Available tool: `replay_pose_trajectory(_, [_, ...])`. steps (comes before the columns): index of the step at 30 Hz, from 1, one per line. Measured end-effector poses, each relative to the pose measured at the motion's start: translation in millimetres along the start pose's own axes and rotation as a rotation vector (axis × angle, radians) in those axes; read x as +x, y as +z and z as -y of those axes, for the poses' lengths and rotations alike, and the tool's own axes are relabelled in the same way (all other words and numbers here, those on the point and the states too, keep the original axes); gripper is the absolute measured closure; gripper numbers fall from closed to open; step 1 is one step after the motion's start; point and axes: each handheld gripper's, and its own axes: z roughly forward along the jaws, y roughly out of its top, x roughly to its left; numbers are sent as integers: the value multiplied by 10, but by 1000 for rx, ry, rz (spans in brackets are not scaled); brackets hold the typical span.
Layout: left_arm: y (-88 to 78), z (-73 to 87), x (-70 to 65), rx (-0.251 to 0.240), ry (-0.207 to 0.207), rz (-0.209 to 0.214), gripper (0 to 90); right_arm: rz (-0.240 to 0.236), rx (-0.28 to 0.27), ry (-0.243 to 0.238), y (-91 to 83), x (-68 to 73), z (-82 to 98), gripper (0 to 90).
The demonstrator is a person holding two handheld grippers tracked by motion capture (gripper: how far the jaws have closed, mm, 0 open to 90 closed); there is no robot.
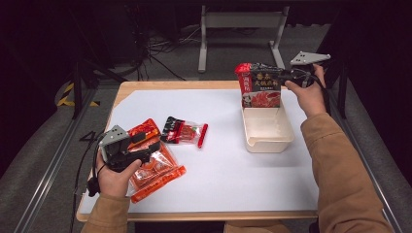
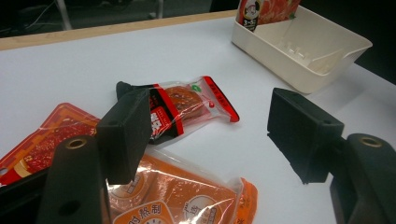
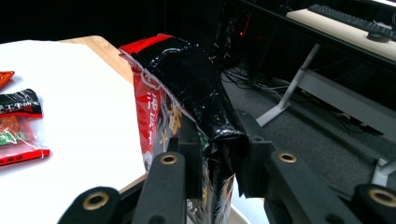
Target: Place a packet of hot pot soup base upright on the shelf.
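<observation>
Your right gripper [image 1: 284, 75] pinches red-black packet [image 1: 260, 85] upright in far end of white tray [image 1: 268, 138]. Your left gripper [image 1: 142, 141], jaws spread, well left of tray, over orange packets [image 1: 158, 172].

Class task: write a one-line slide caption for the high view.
Right gripper lowers a red-black packet into the cream tray.

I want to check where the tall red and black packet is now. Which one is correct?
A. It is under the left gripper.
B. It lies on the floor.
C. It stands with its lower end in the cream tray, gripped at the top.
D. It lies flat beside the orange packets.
C: the red and black packet stands with its lower end in the cream tray, and the right gripper pinches its top.
</observation>
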Motion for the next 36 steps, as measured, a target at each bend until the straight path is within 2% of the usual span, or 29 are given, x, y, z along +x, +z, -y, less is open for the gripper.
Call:
replay_pose_trajectory(4, [7,-7,-6,-1,2,2,316,-9,54,-13,37,29,57,739])
replay_pose_trajectory(11, [36,-12,4,2,-1,9,315,-9,63,18,29,29,156,733])
replay_pose_trajectory(22, [109,-47,-9,6,3,32,315,42,132,59,-62,16,292,752])
replay_pose_trajectory(31, [125,-47,15,14,-2,30,315,48,142,76,-79,12,311,735])
replay_pose_trajectory(36, [135,-48,29,13,-3,29,314,62,122,79,-134,23,288,641])
